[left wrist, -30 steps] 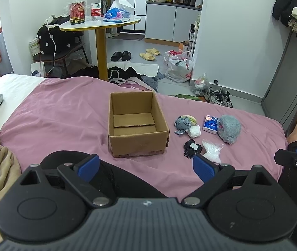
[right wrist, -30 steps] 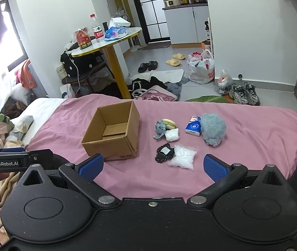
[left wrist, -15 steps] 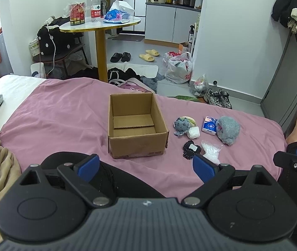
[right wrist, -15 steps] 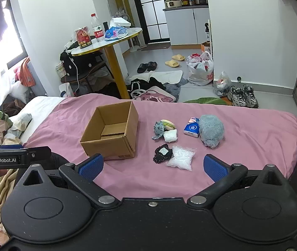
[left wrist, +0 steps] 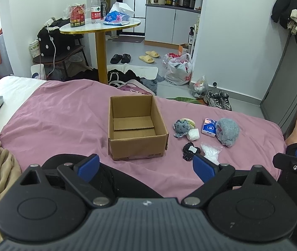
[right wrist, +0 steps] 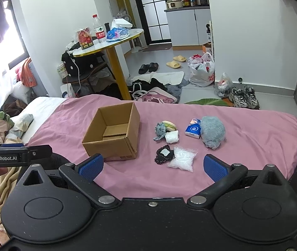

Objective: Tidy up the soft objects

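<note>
Left wrist view: left gripper (left wrist: 146, 165) spread wide, holding nothing, low over the pink bedsheet (left wrist: 64, 115). Open cardboard box (left wrist: 137, 127) sits ahead between the fingers, well apart. Soft items lie right of the box: grey octopus plush (left wrist: 181, 127), fuzzy blue-grey plush (left wrist: 227, 131), black pouch (left wrist: 190, 151) near the right fingertip (left wrist: 203, 167).

Right wrist view: right gripper (right wrist: 152, 166) spread, empty. Clear plastic bag (right wrist: 182, 160) and black pouch (right wrist: 164, 154) lie just ahead between the fingers; box (right wrist: 115, 131) ahead-left.
</note>
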### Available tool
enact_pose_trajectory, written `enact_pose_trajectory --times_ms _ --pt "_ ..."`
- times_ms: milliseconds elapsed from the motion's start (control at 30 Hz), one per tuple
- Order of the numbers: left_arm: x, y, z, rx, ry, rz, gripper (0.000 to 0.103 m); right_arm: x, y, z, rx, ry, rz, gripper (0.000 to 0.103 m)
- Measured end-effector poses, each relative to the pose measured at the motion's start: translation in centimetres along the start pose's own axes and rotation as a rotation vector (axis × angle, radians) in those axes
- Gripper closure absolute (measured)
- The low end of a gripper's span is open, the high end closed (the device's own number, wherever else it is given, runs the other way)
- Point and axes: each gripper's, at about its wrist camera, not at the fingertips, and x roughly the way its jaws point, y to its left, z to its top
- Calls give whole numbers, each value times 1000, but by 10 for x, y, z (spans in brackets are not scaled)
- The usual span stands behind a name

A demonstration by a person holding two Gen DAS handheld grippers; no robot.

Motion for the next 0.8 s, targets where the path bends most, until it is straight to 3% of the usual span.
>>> enact_pose_trajectory --times_ms 800 --pt "6 0 4 3 7 -19 8 5 -2 -3 -7 10 -6 0"
